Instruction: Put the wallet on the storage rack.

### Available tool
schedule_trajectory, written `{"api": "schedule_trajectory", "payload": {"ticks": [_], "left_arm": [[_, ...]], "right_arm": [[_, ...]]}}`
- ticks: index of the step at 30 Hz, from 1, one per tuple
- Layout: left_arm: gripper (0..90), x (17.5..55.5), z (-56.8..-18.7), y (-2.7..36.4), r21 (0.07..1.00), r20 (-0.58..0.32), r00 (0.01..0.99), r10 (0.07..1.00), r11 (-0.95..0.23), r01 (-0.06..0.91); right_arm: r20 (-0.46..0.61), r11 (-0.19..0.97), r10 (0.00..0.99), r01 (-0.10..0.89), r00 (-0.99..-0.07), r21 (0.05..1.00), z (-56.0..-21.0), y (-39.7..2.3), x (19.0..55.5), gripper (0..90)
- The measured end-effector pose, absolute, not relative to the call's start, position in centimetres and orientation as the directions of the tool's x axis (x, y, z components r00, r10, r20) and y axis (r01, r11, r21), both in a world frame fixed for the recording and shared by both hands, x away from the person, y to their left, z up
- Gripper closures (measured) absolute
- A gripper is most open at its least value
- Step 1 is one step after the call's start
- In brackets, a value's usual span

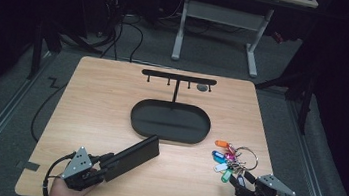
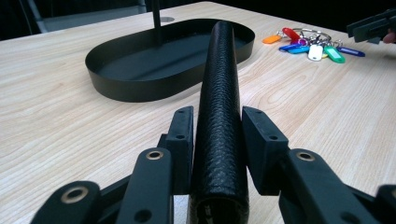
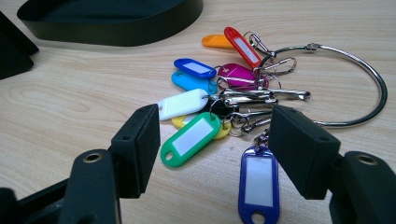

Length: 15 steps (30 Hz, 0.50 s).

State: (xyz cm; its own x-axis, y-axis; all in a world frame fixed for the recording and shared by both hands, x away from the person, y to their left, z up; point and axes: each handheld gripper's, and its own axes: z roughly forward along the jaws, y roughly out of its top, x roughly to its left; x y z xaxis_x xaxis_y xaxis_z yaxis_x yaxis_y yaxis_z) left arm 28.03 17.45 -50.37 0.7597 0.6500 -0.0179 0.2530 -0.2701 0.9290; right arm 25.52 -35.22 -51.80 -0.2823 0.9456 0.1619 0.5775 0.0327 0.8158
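Observation:
A long black case with a grained leather surface (image 1: pixel 136 155) (image 2: pixel 219 70) lies slanted at the front left of the wooden table, its far end near the oval tray. My left gripper (image 1: pixel 106 162) (image 2: pixel 217 135) is shut on its near end, a pad pressing each side. At the front right lies a bunch of keys with coloured tags on a large metal ring (image 1: pixel 230 160) (image 3: pixel 233 88). My right gripper (image 1: pixel 240 179) (image 3: pixel 215 144) stands open just short of it, the green and dark blue tags between its jaws and untouched. The left gripper view also shows the right gripper (image 2: pixel 373 25) beyond the keys.
A black oval tray (image 1: pixel 132 115) (image 2: pixel 126 88) (image 3: pixel 116 28) sits mid-table, with a T-shaped stand (image 1: pixel 179 77) carrying small hooks rising from its back. The table's front edge is close under both hands. A white desk frame and cables are on the floor beyond.

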Motion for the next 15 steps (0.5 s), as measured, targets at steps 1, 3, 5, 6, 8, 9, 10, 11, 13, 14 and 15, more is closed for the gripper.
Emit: {"api": "schedule_trajectory", "payload": {"ticks": [1,3,5,6,8,9,10,11,13,14,15], "left_arm": [[66.3,27.97,-50.37,17.39,0.930,-0.011,0.756,0.655,-0.272,0.249],[68.3,27.93,-50.33,17.33,0.929,-0.021,0.769,0.639,-0.272,0.251],[69.5,27.90,-50.30,17.27,0.928,-0.017,0.771,0.636,-0.278,0.249],[69.9,27.91,-50.28,17.28,0.927,-0.017,0.773,0.634,-0.279,0.250],[70.7,27.87,-50.24,17.24,0.926,-0.012,0.774,0.632,-0.285,0.247],[71.4,27.91,-50.23,17.26,0.926,-0.019,0.778,0.628,-0.283,0.251],[72.7,27.96,-50.22,17.28,0.925,-0.031,0.783,0.621,-0.279,0.258],[72.7,27.98,-50.20,17.27,0.925,-0.035,0.784,0.620,-0.278,0.261],[73.3,28.01,-50.14,17.23,0.923,-0.046,0.782,0.621,-0.272,0.271],[73.5,28.00,-50.06,17.17,0.923,-0.052,0.781,0.623,-0.269,0.276],[73.7,27.97,-49.93,17.07,0.922,-0.048,0.780,0.624,-0.273,0.275]], "right_arm": [[0.161,0.034,0.946,0.577,-0.283,0.816,-51.80,-35.22,25.52,34.7],[0.161,0.034,0.946,0.579,-0.282,0.814,-51.84,-35.22,25.53,34.7],[0.161,0.034,0.946,0.581,-0.282,0.813,-51.87,-35.23,25.54,34.7],[0.161,0.035,0.946,0.580,-0.282,0.814,-51.87,-35.24,25.54,34.7],[0.160,0.035,0.946,0.580,-0.282,0.814,-51.85,-35.21,25.50,34.7],[0.159,0.035,0.946,0.580,-0.281,0.814,-51.86,-35.23,25.48,34.7],[0.161,0.032,0.947,0.582,-0.277,0.812,-51.88,-35.28,25.43,34.7],[0.161,0.032,0.947,0.582,-0.277,0.812,-51.88,-35.28,25.43,34.7],[0.158,0.035,0.947,0.580,-0.278,0.814,-51.90,-35.37,25.40,34.7],[0.160,0.031,0.948,0.582,-0.275,0.813,-51.89,-35.39,25.33,34.7],[0.160,0.030,0.949,0.582,-0.273,0.813,-51.87,-35.42,25.29,34.8]]}}
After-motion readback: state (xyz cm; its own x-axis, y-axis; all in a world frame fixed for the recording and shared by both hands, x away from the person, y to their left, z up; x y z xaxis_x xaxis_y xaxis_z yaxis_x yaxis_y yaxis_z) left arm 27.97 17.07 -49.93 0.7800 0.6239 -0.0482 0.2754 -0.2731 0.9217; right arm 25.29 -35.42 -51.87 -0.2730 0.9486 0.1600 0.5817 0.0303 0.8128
